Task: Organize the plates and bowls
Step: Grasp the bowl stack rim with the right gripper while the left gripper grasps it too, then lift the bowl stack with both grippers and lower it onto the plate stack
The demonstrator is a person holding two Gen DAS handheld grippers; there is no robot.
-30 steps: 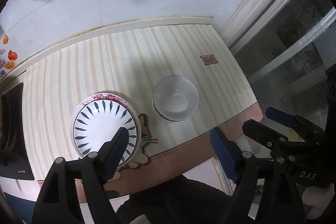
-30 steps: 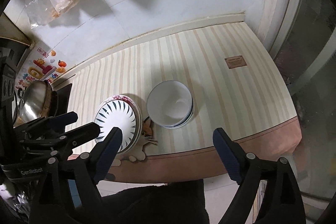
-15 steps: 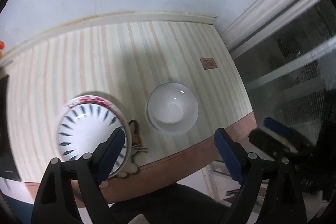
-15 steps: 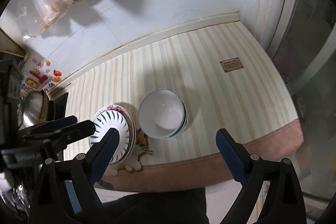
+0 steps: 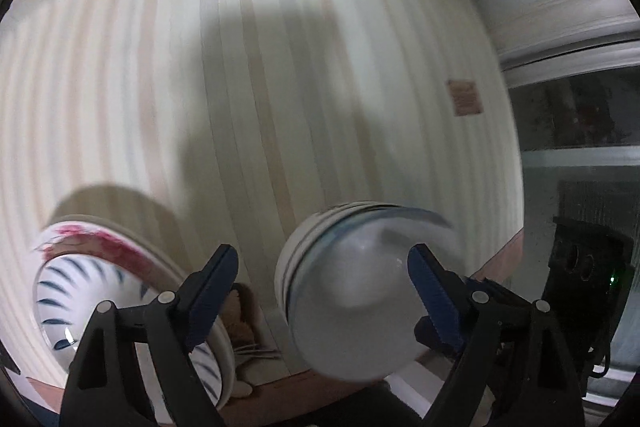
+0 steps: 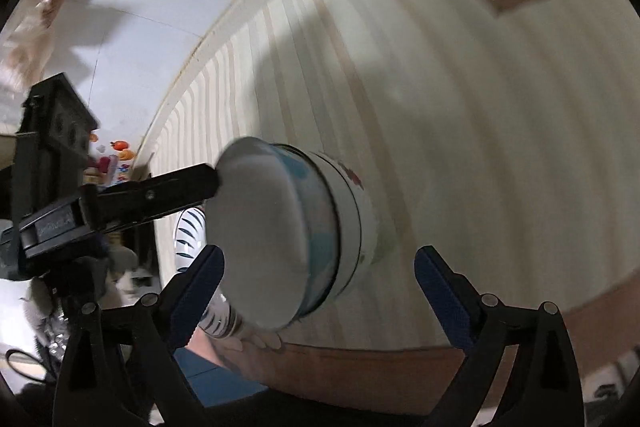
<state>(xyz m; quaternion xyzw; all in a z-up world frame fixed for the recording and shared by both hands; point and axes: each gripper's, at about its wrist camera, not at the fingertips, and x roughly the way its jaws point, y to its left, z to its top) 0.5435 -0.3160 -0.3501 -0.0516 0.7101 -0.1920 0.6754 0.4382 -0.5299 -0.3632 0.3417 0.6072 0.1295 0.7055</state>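
A stack of white bowls (image 5: pixel 352 307) stands near the front edge of the striped counter; it also shows in the right wrist view (image 6: pixel 288 243). My left gripper (image 5: pixel 320 279) is open, low over the stack, with the bowls between its fingers. A stack of plates (image 5: pixel 120 291), blue-leaf plate on top of a red-flowered one, lies left of the bowls; its edge shows in the right wrist view (image 6: pixel 192 227). My right gripper (image 6: pixel 316 275) is open, close to the bowls. The left gripper's finger (image 6: pixel 160 191) reaches the bowl rim from the left.
The striped counter (image 5: pixel 280 67) runs back to a white wall. A small brown label (image 5: pixel 464 97) lies at the right. A cat-shaped mat (image 5: pixel 244 331) lies under the plates. A glass door (image 5: pixel 580 147) is at the right. The brown counter edge (image 6: pixel 360 355) is near.
Both grippers have dropped from high above the counter down close to the bowl stack. The bowls and plates now fill the lower views. The frames are motion-blurred.
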